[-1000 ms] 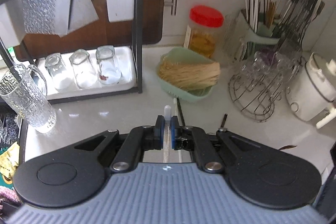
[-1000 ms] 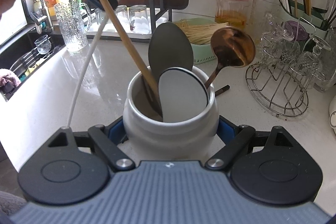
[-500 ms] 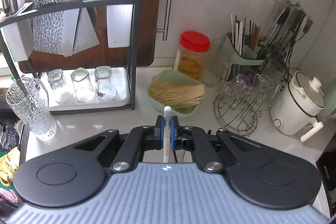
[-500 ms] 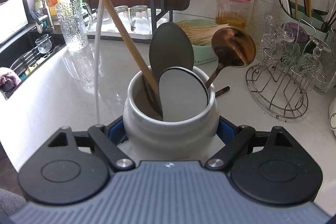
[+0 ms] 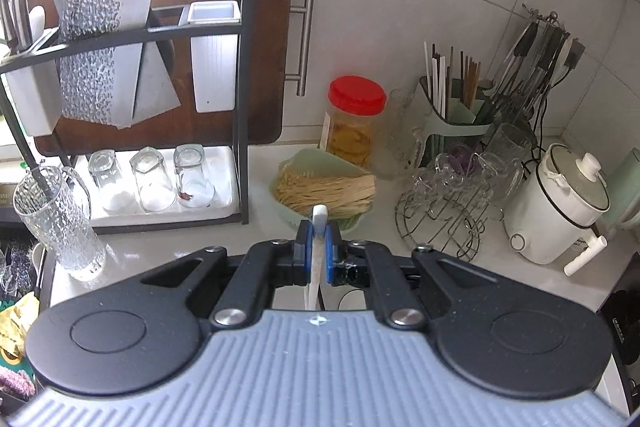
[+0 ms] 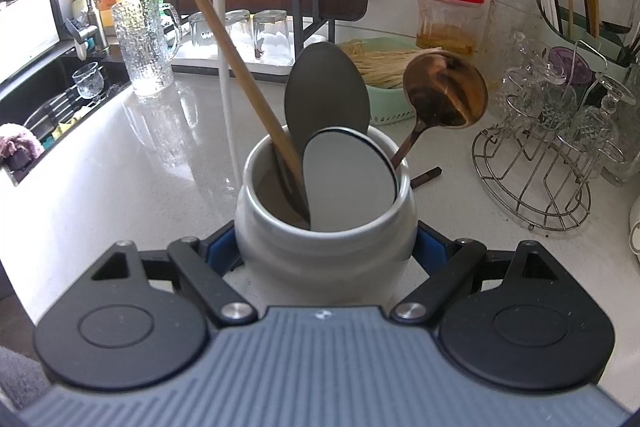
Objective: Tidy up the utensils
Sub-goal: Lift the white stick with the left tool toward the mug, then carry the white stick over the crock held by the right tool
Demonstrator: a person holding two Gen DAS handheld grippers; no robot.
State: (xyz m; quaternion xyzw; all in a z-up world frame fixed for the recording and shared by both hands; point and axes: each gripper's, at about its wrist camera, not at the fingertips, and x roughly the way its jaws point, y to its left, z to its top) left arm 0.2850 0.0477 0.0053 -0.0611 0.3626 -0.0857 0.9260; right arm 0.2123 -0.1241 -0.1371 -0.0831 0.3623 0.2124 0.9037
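Gripping white handle in left tool, right tool clasping crock

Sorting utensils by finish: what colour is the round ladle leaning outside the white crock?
Shiny copper-bronze ladle, clearest in the right wrist view.

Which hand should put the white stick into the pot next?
The left. Its fingers already pinch the white stick, which hangs beside the white pot. The right gripper is busy clamping that pot steady.
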